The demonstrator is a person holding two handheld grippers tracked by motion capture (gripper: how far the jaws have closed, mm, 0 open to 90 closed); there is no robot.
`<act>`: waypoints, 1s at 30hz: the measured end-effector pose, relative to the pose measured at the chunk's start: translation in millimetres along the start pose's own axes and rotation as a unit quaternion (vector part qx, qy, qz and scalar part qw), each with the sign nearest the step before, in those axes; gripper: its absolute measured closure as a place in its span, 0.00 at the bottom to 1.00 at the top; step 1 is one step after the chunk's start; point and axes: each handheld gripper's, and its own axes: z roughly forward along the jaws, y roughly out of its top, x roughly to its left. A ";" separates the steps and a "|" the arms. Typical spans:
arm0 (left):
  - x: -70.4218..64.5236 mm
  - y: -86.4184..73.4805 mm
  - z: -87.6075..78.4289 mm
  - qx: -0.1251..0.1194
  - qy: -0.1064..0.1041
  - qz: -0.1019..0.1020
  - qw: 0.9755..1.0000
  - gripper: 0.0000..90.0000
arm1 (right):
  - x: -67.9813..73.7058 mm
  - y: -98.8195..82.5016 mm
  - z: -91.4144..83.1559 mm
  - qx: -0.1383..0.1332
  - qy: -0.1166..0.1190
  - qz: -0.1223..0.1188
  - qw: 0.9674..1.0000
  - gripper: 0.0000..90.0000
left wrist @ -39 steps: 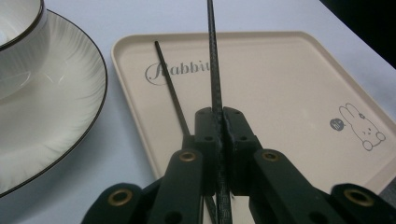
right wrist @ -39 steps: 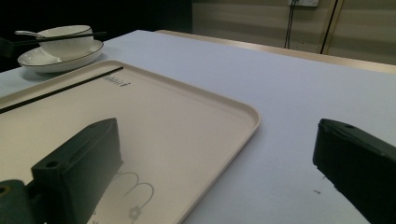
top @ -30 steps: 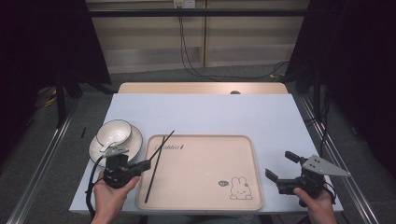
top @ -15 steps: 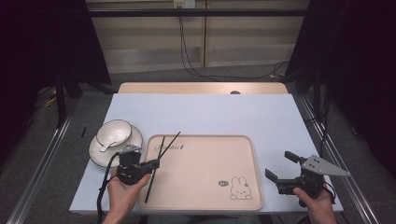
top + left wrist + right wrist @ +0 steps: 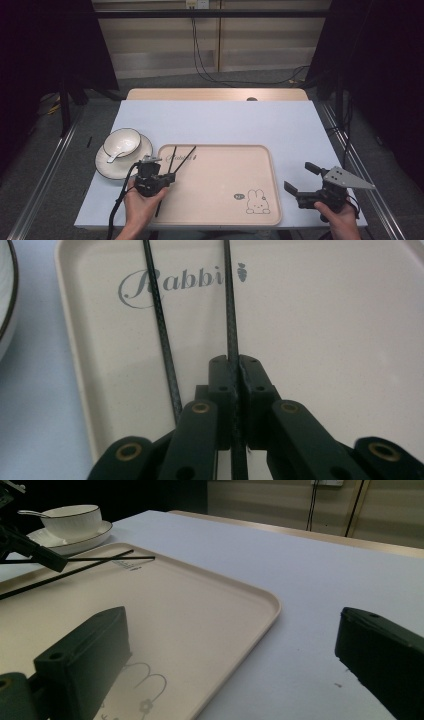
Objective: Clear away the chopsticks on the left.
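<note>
While the left claw (image 5: pixel 235 390) pinches one thin black chopstick (image 5: pixel 230 315) over the beige rabbit-print plastic tray (image 5: pixel 220 200), its twin (image 5: pixel 159 325) lies alongside, unreleased work remaining; the right claw (image 5: pixel 301 181) waits spread.

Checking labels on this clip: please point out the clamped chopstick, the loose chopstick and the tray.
clamped chopstick (image 5: pixel 229 315), left gripper view, shaft above the jaws
loose chopstick (image 5: pixel 161 330), left gripper view, mid shaft
tray (image 5: pixel 272 170), high view, right rim
</note>
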 end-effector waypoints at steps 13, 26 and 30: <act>-6.1 -4.7 13.2 0.031 0.014 0.005 0.999 0.94 | 0.5 0.1 0.1 0.002 0.001 -0.002 1.000 0.01; -11.9 -6.8 14.0 0.026 0.023 0.014 0.999 0.90 | 1.0 0.1 1.0 0.003 0.000 -0.005 1.000 0.01; -11.6 -7.2 13.6 0.029 0.013 0.017 0.999 0.90 | 1.2 0.0 1.1 0.004 0.003 -0.003 1.000 0.01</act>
